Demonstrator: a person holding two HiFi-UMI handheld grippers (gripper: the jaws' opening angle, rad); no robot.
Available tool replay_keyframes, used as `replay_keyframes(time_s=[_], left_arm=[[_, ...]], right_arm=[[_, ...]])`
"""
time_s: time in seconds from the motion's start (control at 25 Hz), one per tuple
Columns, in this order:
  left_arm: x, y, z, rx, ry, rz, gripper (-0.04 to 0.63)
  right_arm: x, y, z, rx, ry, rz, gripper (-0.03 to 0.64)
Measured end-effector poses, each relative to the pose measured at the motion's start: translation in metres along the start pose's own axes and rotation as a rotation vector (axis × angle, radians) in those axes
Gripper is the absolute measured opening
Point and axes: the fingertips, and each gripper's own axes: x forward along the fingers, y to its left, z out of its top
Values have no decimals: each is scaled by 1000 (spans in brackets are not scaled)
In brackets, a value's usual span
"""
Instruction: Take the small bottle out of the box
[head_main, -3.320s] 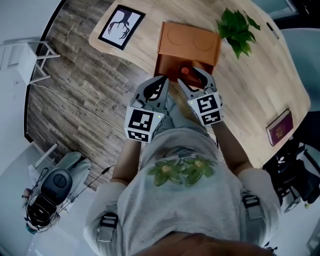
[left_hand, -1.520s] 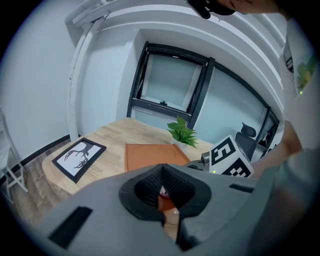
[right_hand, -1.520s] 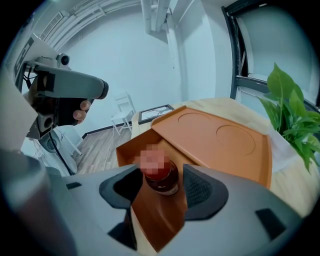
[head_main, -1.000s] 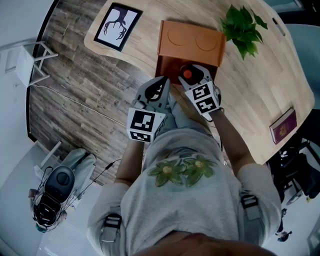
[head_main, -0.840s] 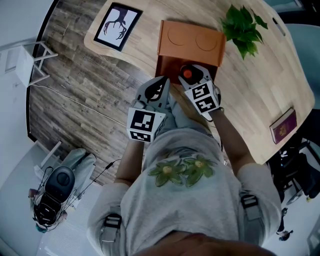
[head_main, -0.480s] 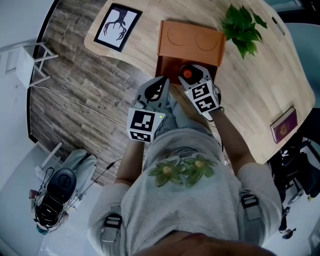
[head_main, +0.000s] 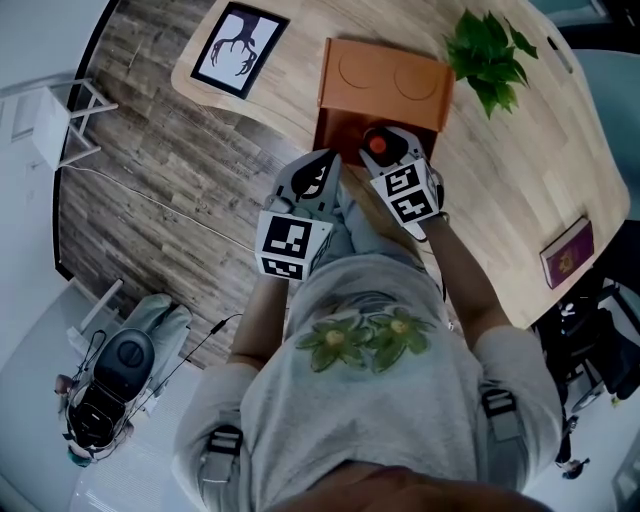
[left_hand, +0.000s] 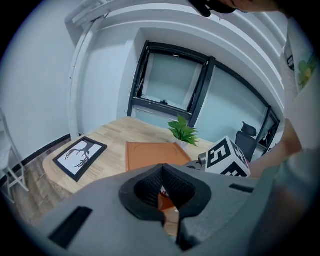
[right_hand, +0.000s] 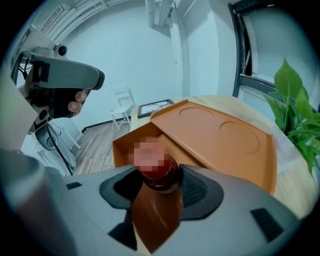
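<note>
Your right gripper (right_hand: 159, 194) is clamped on the small bottle (right_hand: 159, 175) just under its red cap, a hold fit for lifting straight up. The bottle stands in the open box (head_main: 385, 80) at the tabletop's near edge. Your left gripper (left_hand: 164, 202) is closed and empty, clear of the box.
</note>
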Motion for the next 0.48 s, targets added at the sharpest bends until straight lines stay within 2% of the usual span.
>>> replay_keyframes(time_s=[0.48], left_arm=[[-1,0,-2,5,4,0,8]], right_arm=[[-4,-1,-1,-1,-6,-10,222]])
